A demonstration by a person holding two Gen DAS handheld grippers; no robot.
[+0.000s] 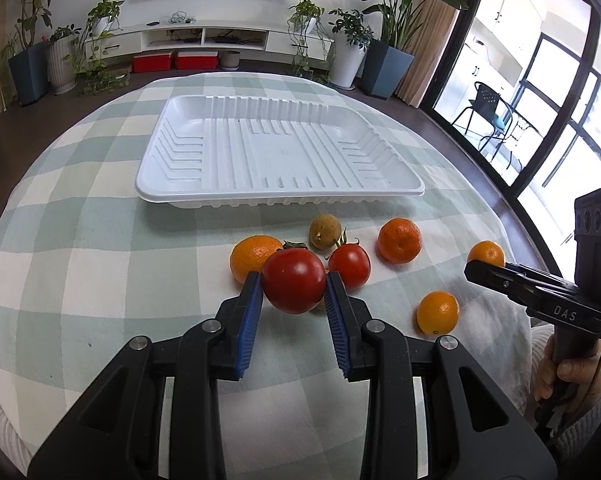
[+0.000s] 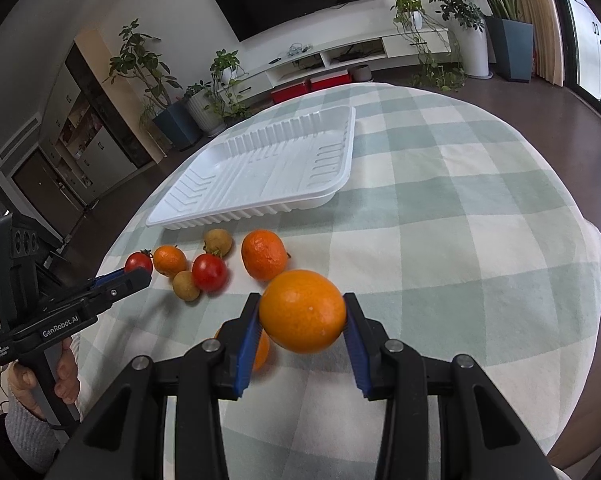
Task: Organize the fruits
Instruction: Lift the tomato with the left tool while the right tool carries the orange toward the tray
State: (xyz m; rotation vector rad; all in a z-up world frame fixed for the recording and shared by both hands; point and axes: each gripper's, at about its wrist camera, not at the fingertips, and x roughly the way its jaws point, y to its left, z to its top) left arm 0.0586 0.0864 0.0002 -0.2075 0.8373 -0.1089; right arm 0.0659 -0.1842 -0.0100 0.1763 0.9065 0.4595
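Note:
My left gripper point(image 1: 293, 290) is shut on a red tomato point(image 1: 293, 280) and holds it above the checked cloth. My right gripper point(image 2: 302, 316) is shut on an orange point(image 2: 302, 311), also lifted. An empty white ribbed tray point(image 1: 276, 148) lies beyond the fruit; it also shows in the right wrist view point(image 2: 260, 176). On the cloth lie a second tomato point(image 1: 350, 265), mandarins point(image 1: 399, 240) point(image 1: 252, 258) point(image 1: 438, 312), and a brown longan point(image 1: 324, 231). In the right wrist view another longan point(image 2: 186, 286) and an orange point(image 2: 260, 350) under the gripper show.
The round table has a green-and-white checked cloth point(image 1: 100, 272). Its edge curves away on all sides. Beyond it stand potted plants point(image 1: 388, 52), a TV cabinet point(image 1: 204, 38) and glass doors point(image 1: 540, 92). The right gripper's body point(image 1: 540, 296) shows at the right of the left wrist view.

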